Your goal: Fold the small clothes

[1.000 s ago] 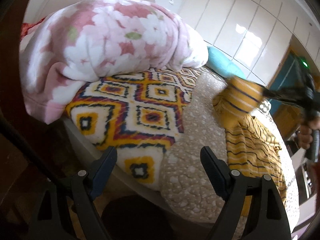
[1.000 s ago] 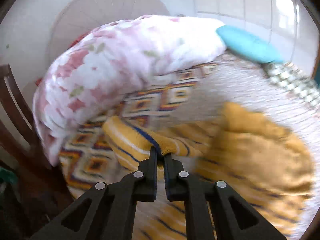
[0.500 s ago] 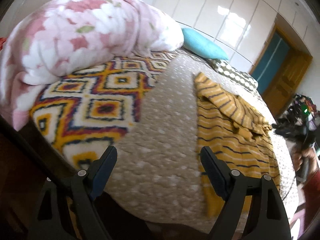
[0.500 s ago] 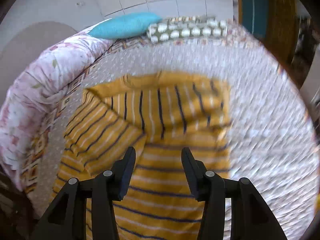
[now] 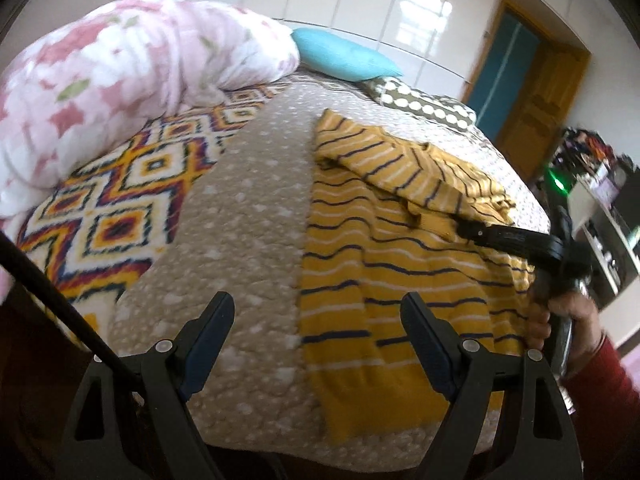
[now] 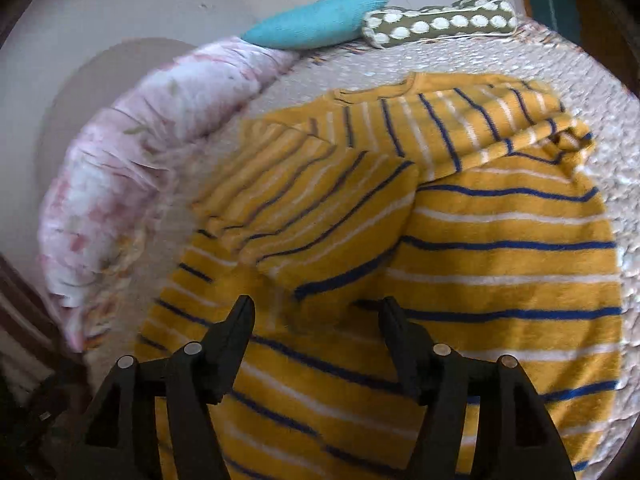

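Sleeve [image 6: 320, 216] folded in at ten o'clock narrows the striped sweater [image 6: 500, 260]; right gripper [image 6: 318, 306] above it, jaws apart, closing on nothing; left gripper [image 5: 318, 304] wide, empty, probably for the hem.

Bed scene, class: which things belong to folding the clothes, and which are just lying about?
In the job: striped jumper; left gripper, open; right gripper, jaws closing, nothing gripped.
Lying about: flowered quilt, blue pillow, spotted cushion, patterned blanket.

A pink floral blanket [image 5: 132, 80] lies heaped on a patterned spread [image 5: 120, 200]. A turquoise pillow [image 5: 344, 58] touches a dotted bolster [image 6: 440, 20] at the bed's [image 5: 240, 200] head.
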### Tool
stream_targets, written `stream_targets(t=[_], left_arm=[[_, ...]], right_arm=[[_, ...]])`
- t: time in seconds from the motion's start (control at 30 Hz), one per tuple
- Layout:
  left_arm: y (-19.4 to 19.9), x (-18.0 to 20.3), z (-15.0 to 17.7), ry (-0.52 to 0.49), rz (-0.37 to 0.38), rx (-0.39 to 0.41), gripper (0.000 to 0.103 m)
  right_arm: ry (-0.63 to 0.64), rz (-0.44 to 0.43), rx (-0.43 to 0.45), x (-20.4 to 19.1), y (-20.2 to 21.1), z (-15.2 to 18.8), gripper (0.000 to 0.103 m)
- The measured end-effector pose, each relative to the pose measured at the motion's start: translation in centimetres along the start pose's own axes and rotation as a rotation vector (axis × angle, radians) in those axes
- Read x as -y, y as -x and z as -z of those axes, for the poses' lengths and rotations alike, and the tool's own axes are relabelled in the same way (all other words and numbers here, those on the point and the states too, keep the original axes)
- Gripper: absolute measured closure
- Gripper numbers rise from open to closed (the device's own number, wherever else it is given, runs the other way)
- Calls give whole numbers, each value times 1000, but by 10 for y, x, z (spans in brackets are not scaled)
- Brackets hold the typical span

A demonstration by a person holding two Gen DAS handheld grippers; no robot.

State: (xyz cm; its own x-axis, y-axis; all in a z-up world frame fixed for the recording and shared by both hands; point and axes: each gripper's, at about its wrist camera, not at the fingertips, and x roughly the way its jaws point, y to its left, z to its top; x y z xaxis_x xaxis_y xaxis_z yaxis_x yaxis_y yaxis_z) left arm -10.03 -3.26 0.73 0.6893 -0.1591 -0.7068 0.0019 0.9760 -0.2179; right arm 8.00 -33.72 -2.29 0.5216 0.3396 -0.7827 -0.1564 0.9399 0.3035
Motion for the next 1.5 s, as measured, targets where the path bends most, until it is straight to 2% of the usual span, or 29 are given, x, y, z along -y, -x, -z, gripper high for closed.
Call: stream_targets(t=[0.03,0.1,0.2,0.27,0.3,0.37,0.4,0.43,0.47,0.5,0.57,0.63,0.7,0.73,0.83,0.97,1.03,1.1,1.13,1.17,1.2,1.23,1.33,1.4,1.5], left_arm=[[-2,4,-2,-21,-5,3,19],[-5,8,-6,-41,-9,6,19],[-7,7,-11,-53,-9,20,19],[-10,5,-11,-49,-12,23,19],[-13,4,-11,-39,-9,18,19],[-16,1,-9,-20,4,2,19],[-18,-2,-7,-7,15,-10,19],[-18,-3,-6,0,21,-15,19],[-19,-4,-5,7,25,-21,19],[-19,-6,-5,10,25,-24,19],[-22,-9,-9,25,29,-28,19],[-26,-8,-20,42,62,-22,19],[-38,-1,-41,18,92,-1,15],[-50,4,-58,-9,79,8,14],[-89,15,-99,-37,58,15,14],[-168,27,-152,-39,81,-75,14],[-204,34,-171,-60,53,-104,15],[-233,41,-184,-76,39,-135,25],[-253,46,-190,-89,37,-172,42],[-264,49,-191,-97,41,-206,74],[-274,51,-193,-99,30,-242,86],[-278,52,-194,-102,-20,-244,92],[-265,45,-206,-86,9,-176,94],[-253,23,-217,-17,6,-133,97],[-254,-3,-225,43,-82,-114,102]], right_arm=[[42,32,-26,-3,-2,-8,91],[181,159,22,-14,15,-23,93],[472,469,180,-45,56,-36,94],[698,752,279,-58,68,-31,93],[811,882,289,-58,62,-24,89],[945,1075,258,-44,40,-10,54],[985,1124,230,-33,30,-1,33],[1011,1140,184,-23,21,9,32],[1004,1125,111,-8,14,21,32],[977,1099,76,0,14,29,32],[864,1008,29,17,23,44,32],[746,938,18,31,36,51,32],[614,851,43,44,53,53,32],[555,817,58,50,61,54,32],[329,641,136,72,87,47,31],[35,412,205,111,103,45,30],[-41,358,208,126,98,47,30],[-91,331,197,141,92,53,30],[-116,320,185,145,89,59,30],[-147,301,174,150,86,65,30],[-171,276,175,157,85,64,30],[-194,250,186,160,88,67,30],[-233,200,203,169,90,70,30],[-241,189,208,170,90,73,30],[-239,173,208,173,86,71,26]])
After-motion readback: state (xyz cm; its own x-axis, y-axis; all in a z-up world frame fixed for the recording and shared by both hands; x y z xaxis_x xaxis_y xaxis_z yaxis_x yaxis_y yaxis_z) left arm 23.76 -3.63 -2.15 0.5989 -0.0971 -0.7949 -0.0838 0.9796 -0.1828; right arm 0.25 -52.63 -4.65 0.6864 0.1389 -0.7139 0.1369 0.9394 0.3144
